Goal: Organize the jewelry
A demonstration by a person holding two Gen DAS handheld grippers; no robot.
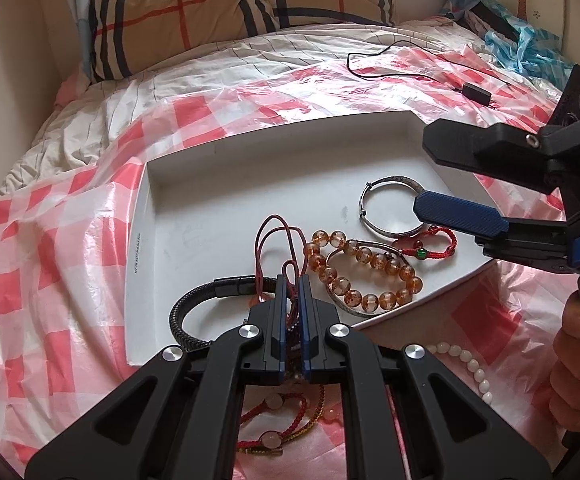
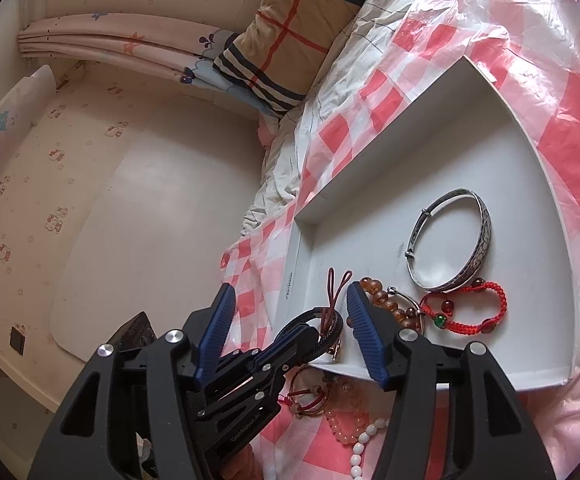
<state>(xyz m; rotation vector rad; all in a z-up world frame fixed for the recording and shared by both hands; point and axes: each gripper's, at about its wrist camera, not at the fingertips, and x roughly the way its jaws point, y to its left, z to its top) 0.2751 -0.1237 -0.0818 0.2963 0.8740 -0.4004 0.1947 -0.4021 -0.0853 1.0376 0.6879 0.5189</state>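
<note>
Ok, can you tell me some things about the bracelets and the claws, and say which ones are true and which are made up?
1. The left claw is pinching a dark red cord. True.
2. The right claw is squeezed shut. False: its fingers stand wide apart and hold nothing.
3. The silver bangle lies inside the white tray. True.
4. The white bead string is in the tray. False: it lies outside, on the red-checked plastic sheet.
5. The amber bead bracelet is in the tray. True.
6. The tray sits on a wooden table. False: it rests on the sheet spread over a bed.
</note>
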